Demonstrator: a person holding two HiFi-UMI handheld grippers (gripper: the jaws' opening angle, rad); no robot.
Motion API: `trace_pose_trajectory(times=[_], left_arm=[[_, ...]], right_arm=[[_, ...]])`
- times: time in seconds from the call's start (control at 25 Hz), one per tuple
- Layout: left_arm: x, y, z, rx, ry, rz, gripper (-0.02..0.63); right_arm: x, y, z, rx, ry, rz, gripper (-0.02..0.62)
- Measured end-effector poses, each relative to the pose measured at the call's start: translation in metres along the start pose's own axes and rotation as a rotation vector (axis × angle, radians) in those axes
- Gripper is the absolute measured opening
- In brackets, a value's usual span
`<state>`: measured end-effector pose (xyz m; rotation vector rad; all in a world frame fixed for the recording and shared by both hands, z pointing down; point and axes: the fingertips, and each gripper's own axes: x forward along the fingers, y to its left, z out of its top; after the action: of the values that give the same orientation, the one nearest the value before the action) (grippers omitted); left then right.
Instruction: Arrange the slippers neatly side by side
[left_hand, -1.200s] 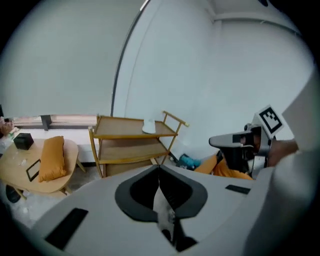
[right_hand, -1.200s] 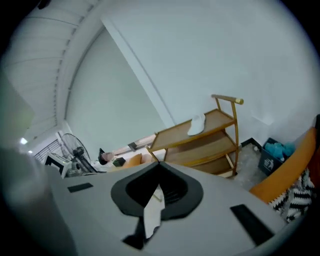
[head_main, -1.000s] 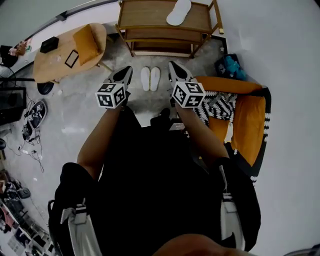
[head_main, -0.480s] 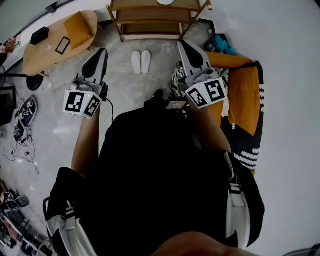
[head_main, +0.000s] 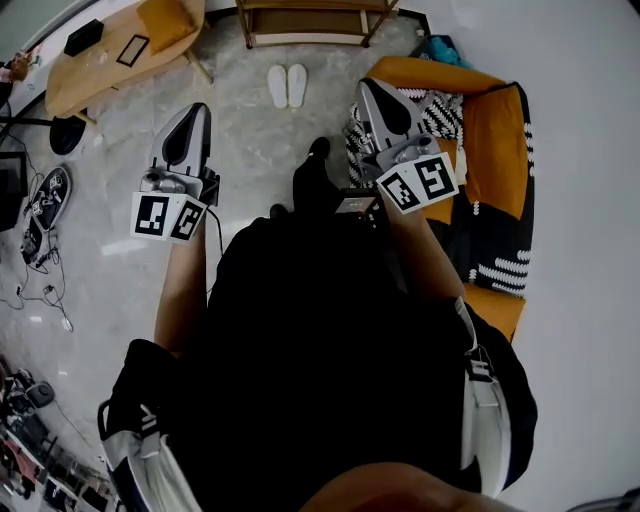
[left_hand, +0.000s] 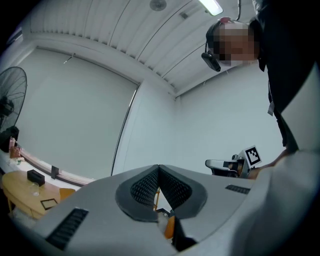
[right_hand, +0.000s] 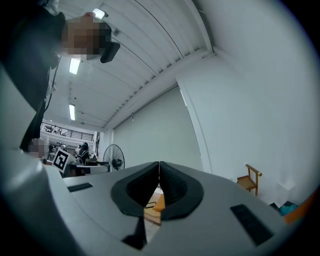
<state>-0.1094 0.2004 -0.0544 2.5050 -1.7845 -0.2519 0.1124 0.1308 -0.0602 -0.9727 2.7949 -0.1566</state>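
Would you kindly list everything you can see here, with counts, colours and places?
flat fabric slippers: two, white, side by side on the grey floor, ahead
slatted wooden shelf: one, brown, beyond the slippers
oval wooden table: one, light brown, far left
square cushion: one, orange, on the table
low padded sofa: one, orange with black-and-white pattern, right
left gripper: one, grey, shut and empty, held at left
right gripper: one, grey, shut and empty, held beside the sofa

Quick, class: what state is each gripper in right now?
Left gripper: closed, holding nothing.
Right gripper: closed, holding nothing.
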Motion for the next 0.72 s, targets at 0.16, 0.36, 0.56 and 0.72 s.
trace_pose_trajectory(times=[0.16, 0.36, 0.56, 0.72], left_arm=[[-0.035, -0.018, -0.009, -0.015, 0.009, 0.025, 0.015], [-0.054, -0.045, -0.010, -0.003, 0.006, 0.045, 0.015], [-0.073, -0.072, 0.001, 0.032, 0.000, 0.069, 0.017], [-0.088, -0.103, 0.001, 0.031, 0.006, 0.074, 0.017]], right_arm=[[-0.026, 0.028, -0.005, -0.003, 0.038, -0.010, 0.031], [-0.057, 0.034, -0.003, 0.011, 0.039, -0.009, 0.031], [-0.075, 0.044, -0.005, 0.036, 0.041, 0.034, 0.031], [-0.106, 0.051, -0.002, 0.042, 0.048, 0.060, 0.031]])
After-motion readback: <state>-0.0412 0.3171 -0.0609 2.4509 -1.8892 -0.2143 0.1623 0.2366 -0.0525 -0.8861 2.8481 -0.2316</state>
